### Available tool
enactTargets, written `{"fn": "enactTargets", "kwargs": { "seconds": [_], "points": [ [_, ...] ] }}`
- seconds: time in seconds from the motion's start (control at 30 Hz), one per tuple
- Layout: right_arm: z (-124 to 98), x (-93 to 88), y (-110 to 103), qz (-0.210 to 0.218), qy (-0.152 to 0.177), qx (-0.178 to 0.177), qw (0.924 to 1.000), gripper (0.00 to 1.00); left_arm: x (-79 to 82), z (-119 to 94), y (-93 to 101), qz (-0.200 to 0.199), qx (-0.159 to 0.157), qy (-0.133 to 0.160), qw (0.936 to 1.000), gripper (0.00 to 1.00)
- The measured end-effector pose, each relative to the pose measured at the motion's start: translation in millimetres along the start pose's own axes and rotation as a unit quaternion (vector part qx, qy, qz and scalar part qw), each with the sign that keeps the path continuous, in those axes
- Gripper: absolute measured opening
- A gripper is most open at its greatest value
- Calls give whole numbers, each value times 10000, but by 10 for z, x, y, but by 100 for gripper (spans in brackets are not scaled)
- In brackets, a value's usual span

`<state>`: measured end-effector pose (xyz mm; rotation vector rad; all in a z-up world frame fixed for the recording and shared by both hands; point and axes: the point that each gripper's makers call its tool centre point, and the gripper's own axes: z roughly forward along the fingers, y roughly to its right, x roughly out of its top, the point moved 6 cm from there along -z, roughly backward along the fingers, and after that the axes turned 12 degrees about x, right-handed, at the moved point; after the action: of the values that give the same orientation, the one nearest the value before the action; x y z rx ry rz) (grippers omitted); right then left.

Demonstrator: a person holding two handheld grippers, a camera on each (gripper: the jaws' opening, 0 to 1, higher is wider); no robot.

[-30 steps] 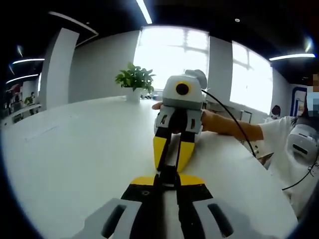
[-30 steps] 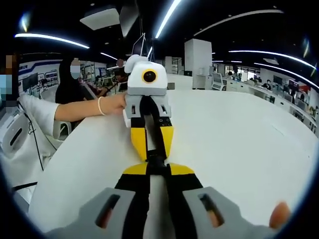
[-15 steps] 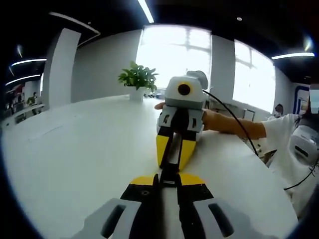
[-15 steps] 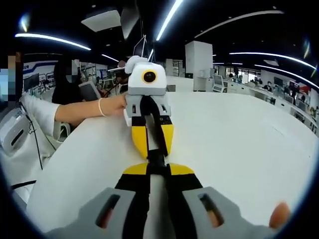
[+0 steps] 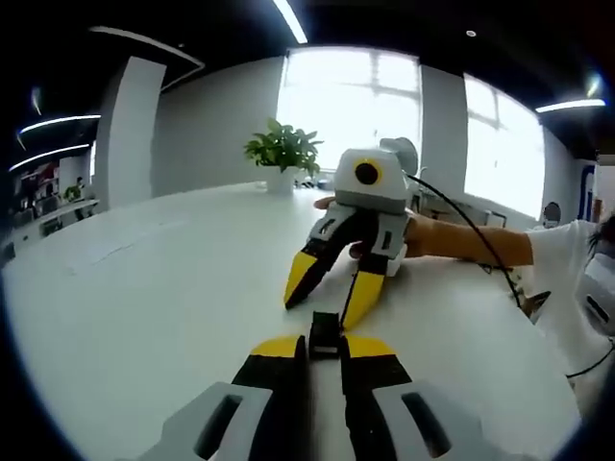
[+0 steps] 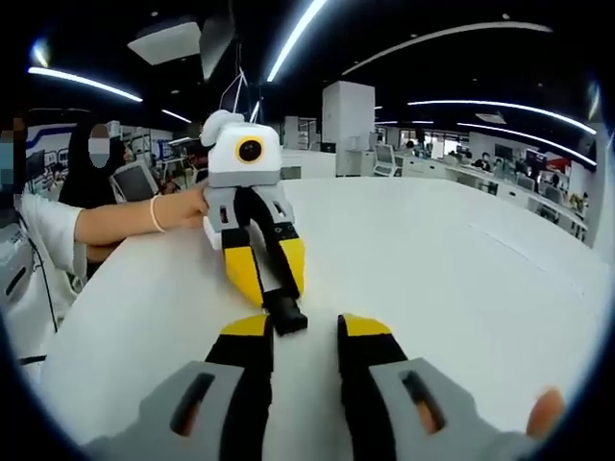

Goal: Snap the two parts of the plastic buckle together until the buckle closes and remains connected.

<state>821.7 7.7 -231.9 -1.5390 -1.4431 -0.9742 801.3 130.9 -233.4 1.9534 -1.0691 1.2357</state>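
Note:
A small black plastic buckle (image 5: 325,333) sticks out from between the yellow tips of my left gripper (image 5: 325,346), which is shut on it just above the white table (image 5: 144,307). In the right gripper view the same buckle (image 6: 285,314) hangs at the end of the left gripper (image 6: 270,291). I cannot make out a seam between its two halves. My right gripper (image 6: 306,328) stands open, its jaws apart on either side of the buckle and not touching it. In the left gripper view the right gripper (image 5: 324,305) faces me with spread fingers.
A person's arm (image 5: 461,240) holds the right gripper, and another arm (image 6: 115,216) with a bracelet holds the left. A potted plant (image 5: 283,154) stands at the table's far edge. Wide bare tabletop (image 6: 461,269) lies to the side.
The right gripper has opened and let go of the buckle, pulling back slightly. The left gripper stays shut on the buckle.

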Motion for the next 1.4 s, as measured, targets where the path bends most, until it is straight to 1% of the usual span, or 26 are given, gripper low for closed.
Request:
{"fn": "enactTargets", "kwargs": {
  "seconds": [0.1, 0.13, 0.17, 0.27, 0.3, 0.4, 0.47, 0.53, 0.63, 0.7, 0.83, 1.03, 1.2, 1.27, 1.33, 1.4],
  "points": [
    [-10, -7, 114, 80, 2, -125, 9999, 26, 9, -2, -84, -83, 168, -97, 9998, 15],
    [-31, -1, 164, 101, 5, -218, 9997, 27, 16, -9, -151, -109, 235, -128, 9996, 16],
    [-47, -1, 201, 126, -7, -275, 9995, 27, 19, -9, -181, -124, 236, -132, 9996, 17],
    [-81, 2, 317, 244, -12, -384, 9990, 27, 30, 7, -276, -489, 236, -152, 9984, 17],
    [-89, 4, 343, 331, -3, -390, 9987, 27, 34, 13, -325, -541, 282, -168, 9980, 17],
    [-85, 1, 419, 392, -3, -469, 9981, 28, 44, 74, -421, -610, 390, -124, 9973, 18],
    [-79, 1, 479, 426, 34, -537, 9976, 28, 49, 115, -437, -666, 341, -74, 9972, 19],
    [-64, 3, 532, 495, 97, -598, 9969, 28, 58, 148, -425, -706, 379, -87, 9967, 19],
    [-38, 1, 605, 550, 116, -717, 9958, 28, 76, 183, -433, -645, 479, -146, 9967, 20],
    [-32, -5, 640, 637, 198, -827, 9943, 28, 85, 202, -449, -607, 582, -213, 9962, 22],
    [-13, 7, 660, 653, 170, -944, 9932, 28, 79, 227, -478, -551, 797, -158, 9952, 27],
    [-10, 8, 613, 608, 153, -912, 9939, 31, 61, 212, -541, -595, 992, -108, 9932, 28],
    [-4, 24, 573, 542, 72, -858, 9948, 34, 59, 172, -611, -607, 1310, -199, 9893, 39],
    [-3, 26, 573, 552, 73, -852, 9948, 34, 66, 167, -626, -603, 1343, -209, 9889, 39],
    [-3, 32, 574, 569, 81, -855, 9947, 34, 92, 156, -654, -413, 1386, -245, 9892, 39],
    [6, 34, 558, 570, 113, -831, 9948, 35, 140, 174, -702, -257, 1333, -306, 9903, 39]
  ]
}}
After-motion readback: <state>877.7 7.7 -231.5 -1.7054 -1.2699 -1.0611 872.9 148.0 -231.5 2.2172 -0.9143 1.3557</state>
